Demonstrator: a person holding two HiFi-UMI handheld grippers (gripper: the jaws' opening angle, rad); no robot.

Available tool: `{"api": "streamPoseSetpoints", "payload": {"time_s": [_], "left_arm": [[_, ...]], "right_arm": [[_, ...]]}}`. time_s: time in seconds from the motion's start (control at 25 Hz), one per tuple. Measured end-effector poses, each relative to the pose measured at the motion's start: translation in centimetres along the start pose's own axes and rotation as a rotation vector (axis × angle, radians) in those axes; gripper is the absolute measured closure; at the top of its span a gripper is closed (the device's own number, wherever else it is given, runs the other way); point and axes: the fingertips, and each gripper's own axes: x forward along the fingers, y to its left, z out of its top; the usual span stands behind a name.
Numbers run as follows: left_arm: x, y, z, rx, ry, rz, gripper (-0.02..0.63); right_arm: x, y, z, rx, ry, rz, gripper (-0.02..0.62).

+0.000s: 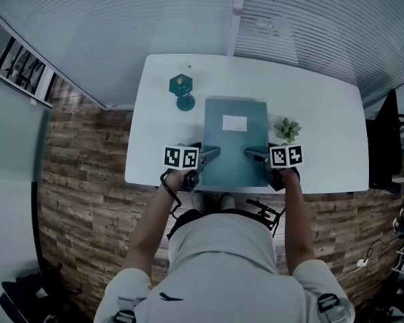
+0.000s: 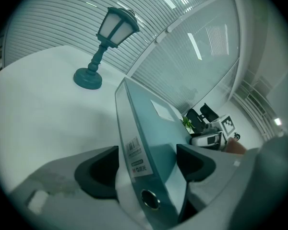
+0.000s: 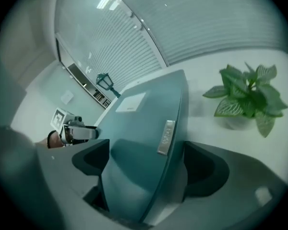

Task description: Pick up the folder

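Observation:
A teal lever-arch folder [image 1: 234,143] lies flat in the middle of the white table [image 1: 323,133], a white label on its cover. My left gripper [image 1: 214,153] is at its left side. In the left gripper view the jaws [image 2: 148,153] span the folder's spine [image 2: 134,162], one pad against the white edge and the other on the cover. My right gripper [image 1: 250,154] is at the folder's right side. There its jaws [image 3: 146,147] straddle the folder's edge [image 3: 144,143] by a metal clip, and I see no squeeze on it.
A small teal lantern lamp [image 1: 182,91] stands on the table beyond the folder's left corner. A potted green plant [image 1: 287,130] sits just right of the folder, close to my right gripper. Blinds and glass walls run behind the table; the floor is wood.

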Motion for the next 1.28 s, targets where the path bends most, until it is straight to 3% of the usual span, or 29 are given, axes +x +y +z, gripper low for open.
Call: {"api": "streamPoseSetpoints", "payload": {"time_s": [0.08, 0.2, 0.36, 0.64, 0.72, 0.84, 1.04, 1.28], "left_arm": [[0.0, 0.0, 0.1, -0.001, -0.006, -0.002, 0.21], [-0.1, 0.0, 0.1, -0.002, -0.012, -0.002, 0.21], [0.1, -0.3, 0.0, -0.004, -0.011, -0.005, 0.211], [0.5, -0.7, -0.2, -0.079, -0.04, -0.012, 0.233], [0.5, -0.5, 0.1, -0.149, -0.079, -0.016, 0.233], [0.1, 0.0, 0.7, -0.318, -0.16, -0.064, 0.234], [-0.4, 0.2, 0.3, -0.426, -0.174, -0.149, 0.239], [-1.3, -0.2, -0.5, -0.419, -0.119, -0.238, 0.239]], "right_arm": [[0.7, -0.2, 0.0, 0.059, 0.015, 0.016, 0.11], [0.8, -0.2, 0.2, 0.067, 0.012, 0.007, 0.114], [0.6, -0.5, 0.7, 0.145, -0.079, -0.026, 0.114], [0.8, -0.7, 1.0, 0.19, -0.118, -0.041, 0.114], [0.6, -0.7, 1.0, 0.205, -0.129, -0.033, 0.114], [0.4, -0.6, 1.0, 0.212, -0.131, -0.015, 0.114], [0.3, -0.4, 0.8, 0.197, -0.113, 0.033, 0.114], [-0.8, 0.9, 0.2, 0.31, -0.099, 0.226, 0.106]]}}
